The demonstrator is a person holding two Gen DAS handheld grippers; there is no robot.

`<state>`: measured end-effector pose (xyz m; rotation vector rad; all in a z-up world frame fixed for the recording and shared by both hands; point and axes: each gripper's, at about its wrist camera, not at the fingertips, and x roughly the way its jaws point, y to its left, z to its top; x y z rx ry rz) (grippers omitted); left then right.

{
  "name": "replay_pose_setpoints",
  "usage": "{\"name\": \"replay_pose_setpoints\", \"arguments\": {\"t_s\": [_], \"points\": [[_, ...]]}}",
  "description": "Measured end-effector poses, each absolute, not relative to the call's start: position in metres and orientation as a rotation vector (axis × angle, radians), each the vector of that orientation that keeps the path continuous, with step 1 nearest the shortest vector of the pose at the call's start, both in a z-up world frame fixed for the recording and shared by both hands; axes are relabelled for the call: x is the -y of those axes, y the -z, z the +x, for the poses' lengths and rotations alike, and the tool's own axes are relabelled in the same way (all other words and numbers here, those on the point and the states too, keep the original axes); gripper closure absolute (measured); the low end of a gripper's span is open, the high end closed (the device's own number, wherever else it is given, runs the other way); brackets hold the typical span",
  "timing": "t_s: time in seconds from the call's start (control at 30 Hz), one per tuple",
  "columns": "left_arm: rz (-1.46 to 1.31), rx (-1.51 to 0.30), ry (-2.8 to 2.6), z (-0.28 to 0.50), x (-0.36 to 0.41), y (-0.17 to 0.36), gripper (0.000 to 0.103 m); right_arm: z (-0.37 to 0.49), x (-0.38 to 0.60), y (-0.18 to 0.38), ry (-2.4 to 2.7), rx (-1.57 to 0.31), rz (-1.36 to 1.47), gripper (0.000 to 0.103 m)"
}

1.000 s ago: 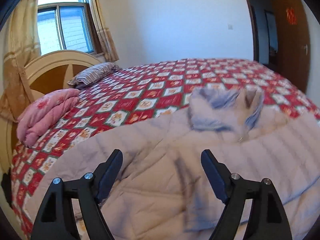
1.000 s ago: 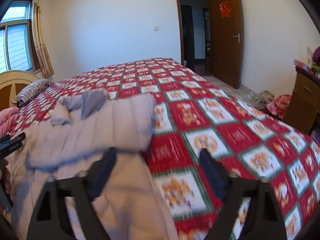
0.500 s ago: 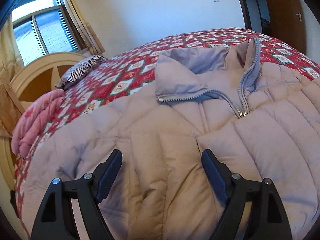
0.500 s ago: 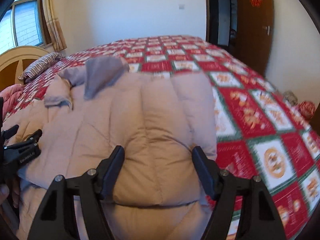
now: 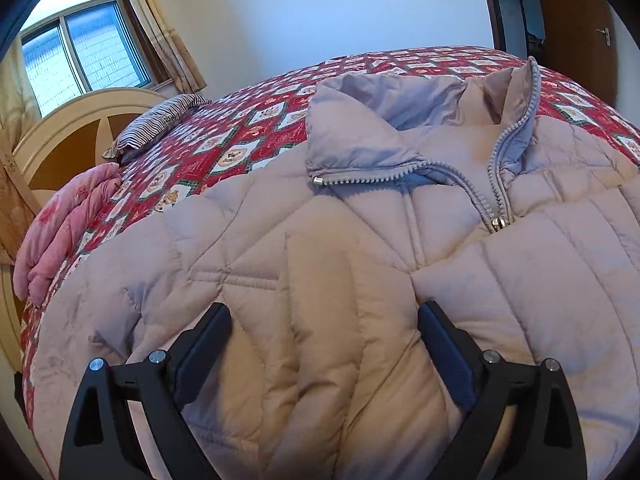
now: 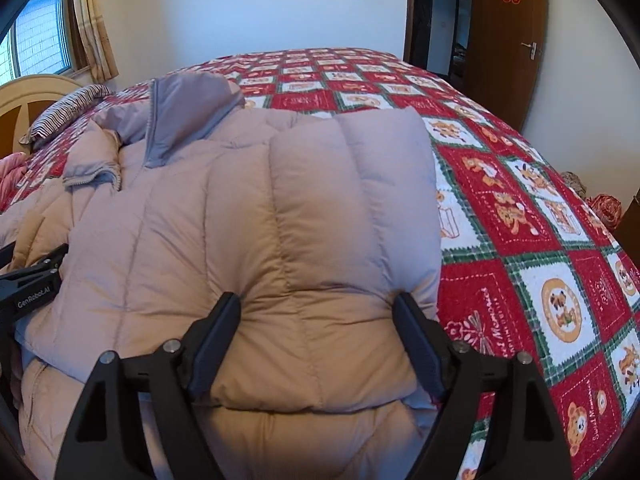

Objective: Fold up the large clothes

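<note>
With both sleeves seemingly folded across the jacket (image 5: 400,280), our left tool (image 5: 324,332) and right tool (image 6: 316,312) straddle them with jaws apart, so we next need a hem grip ahead.

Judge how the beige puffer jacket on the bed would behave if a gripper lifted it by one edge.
The puffer jacket looks thickly quilted, so it would probably drape and sag rather than hold shape. Its puffy panels suggest it is light for its bulk. The smooth shell may slip between the right gripper fingers.

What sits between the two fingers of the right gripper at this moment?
In the right wrist view, the folded-over sleeve of the puffer jacket fills the gap of the open right gripper.
</note>
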<state>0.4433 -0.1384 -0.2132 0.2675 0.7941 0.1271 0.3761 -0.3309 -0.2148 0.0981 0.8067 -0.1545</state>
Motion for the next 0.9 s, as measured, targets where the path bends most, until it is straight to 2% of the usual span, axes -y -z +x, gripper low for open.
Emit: {"name": "replay_pose_setpoints", "arguments": {"t_s": [0.27, 0.9], "points": [[0.275, -0.796, -0.133, 0.4447, 0.1391, 0.214, 0.006, 0.381, 0.3326, 0.2201, 0.175, -0.839, 0.101, 0.013], [0.244, -0.825, -0.107, 0.4475, 0.1334, 0.2123, 0.006, 0.3856, 0.3327, 0.2228, 0.21, -0.854, 0.078, 0.009]]}}
